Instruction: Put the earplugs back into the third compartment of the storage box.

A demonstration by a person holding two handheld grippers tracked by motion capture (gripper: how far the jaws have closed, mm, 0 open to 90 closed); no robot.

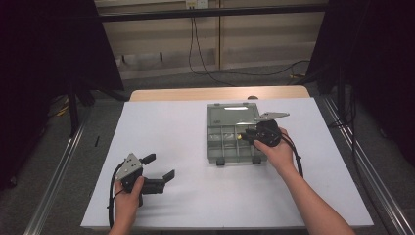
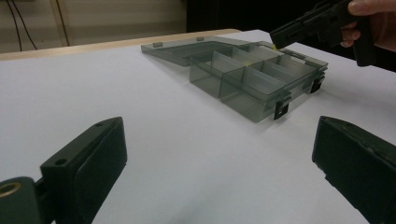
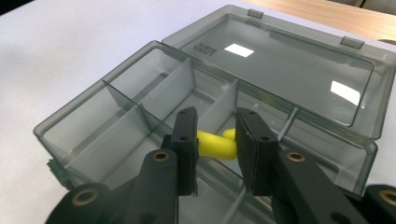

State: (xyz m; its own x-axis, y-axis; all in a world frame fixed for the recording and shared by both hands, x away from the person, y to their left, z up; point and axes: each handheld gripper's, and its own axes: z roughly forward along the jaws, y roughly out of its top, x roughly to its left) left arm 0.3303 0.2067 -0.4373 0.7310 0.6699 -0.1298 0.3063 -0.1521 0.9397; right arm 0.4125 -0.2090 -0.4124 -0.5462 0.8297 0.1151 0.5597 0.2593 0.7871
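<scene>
Yellow piece (image 3: 215, 145) gripped between right claw (image 3: 215, 140) pads, above the box (image 3: 107, 114).

From my remote seat, the yellow piece (image 3: 215, 145) sits between the right gripper (image 3: 215, 140) pads; its ends are hidden behind them, so I cannot tell contact or its full shape. A second yellow bit behind is mostly covered. In the high view the organizer box (image 1: 215, 147) contents are too small to tell, and the gripper covers its right compartments. The left gripper (image 2: 219, 154) bodies are cut off by the lower edge of its own view. Lid (image 3: 261, 70) lettering is too small to read. My forearms run off the bottom edge.
</scene>
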